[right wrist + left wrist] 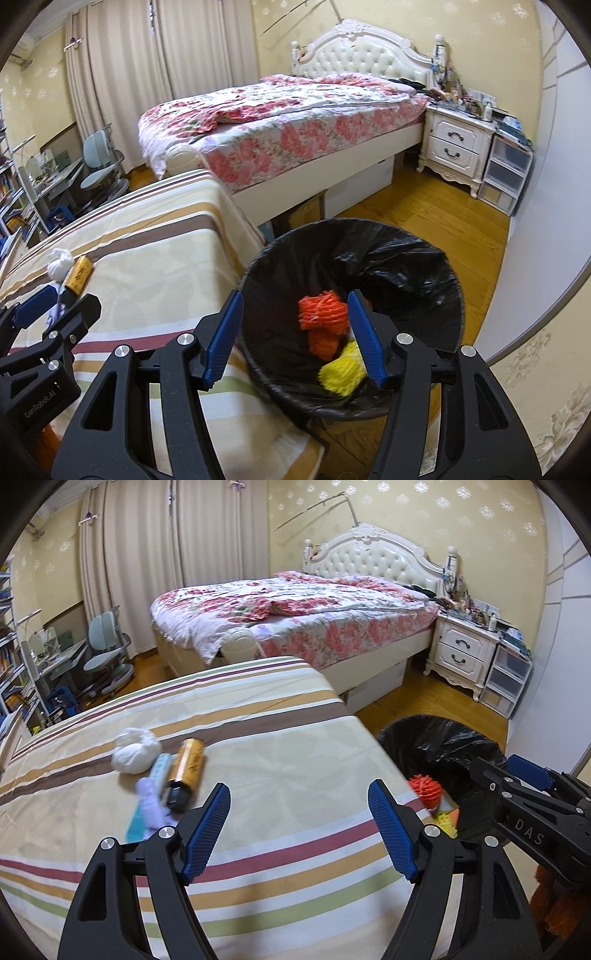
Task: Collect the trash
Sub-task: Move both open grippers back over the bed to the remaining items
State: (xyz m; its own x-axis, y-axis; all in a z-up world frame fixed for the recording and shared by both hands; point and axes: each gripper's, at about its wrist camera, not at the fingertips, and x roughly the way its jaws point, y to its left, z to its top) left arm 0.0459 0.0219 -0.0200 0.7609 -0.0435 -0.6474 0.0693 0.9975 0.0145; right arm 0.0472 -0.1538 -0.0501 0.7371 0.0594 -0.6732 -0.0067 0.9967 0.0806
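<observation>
Left wrist view – blurred purple scrap (153, 805) hides teal packet (159, 771) beneath.

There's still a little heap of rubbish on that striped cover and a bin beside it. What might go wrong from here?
1. The gold bottle lies on its side touching the white wad and a blue packet; grabbing one may nudge the others.
2. The round bottle might roll on the striped cover.
3. The bin stands off the cover's edge, so a carried piece may drop onto the floor.
</observation>
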